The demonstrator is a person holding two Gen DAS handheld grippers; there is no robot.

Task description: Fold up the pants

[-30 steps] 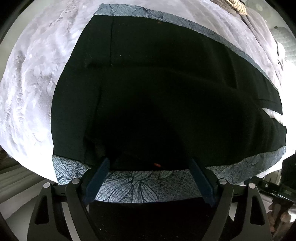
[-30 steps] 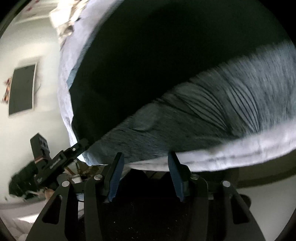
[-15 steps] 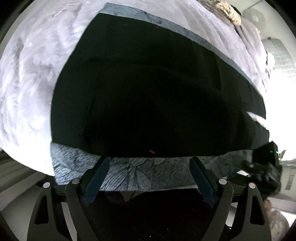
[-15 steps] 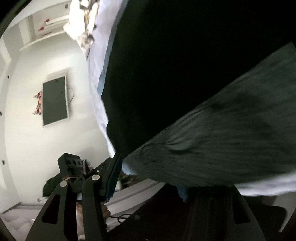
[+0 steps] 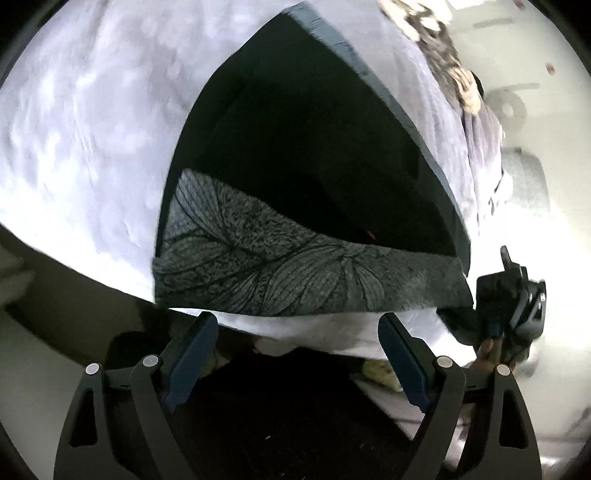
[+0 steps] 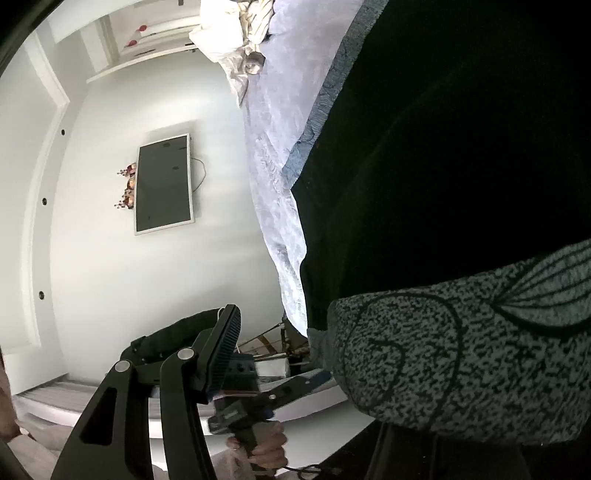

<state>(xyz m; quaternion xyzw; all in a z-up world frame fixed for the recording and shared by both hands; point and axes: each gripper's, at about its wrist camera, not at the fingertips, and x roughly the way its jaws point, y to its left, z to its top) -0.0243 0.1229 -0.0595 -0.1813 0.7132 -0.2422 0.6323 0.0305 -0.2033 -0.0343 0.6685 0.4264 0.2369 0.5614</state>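
The pants (image 5: 314, 155) lie spread on the bed (image 5: 85, 147), near its front edge. The fabric is plain black and matte. A grey, speckled band printed with dark leaf outlines runs along the near edge (image 5: 295, 273), and a second band of the same print runs along the far edge. The bed cover is pale lavender with a soft, mottled texture and small wrinkles. No container is in view in either picture.

Left claw (image 5: 299, 354): the two dark blue ribbed pads stand wide apart, in front of the bed edge and below the near patterned band. Nothing lies between them; they do not touch the pants.

Right claw: in the right wrist view only one finger (image 6: 221, 354) shows, with a ribbed blue pad on a black frame. The other side is covered by the speckled band (image 6: 461, 354), which sits close to the lens. Whether this claw is apart or clamped on the cloth cannot be determined.

In the same view a dark flat screen (image 6: 164, 184) hangs on the white wall, and crumpled pale bedding (image 6: 236, 33) lies at the far end of the bed.
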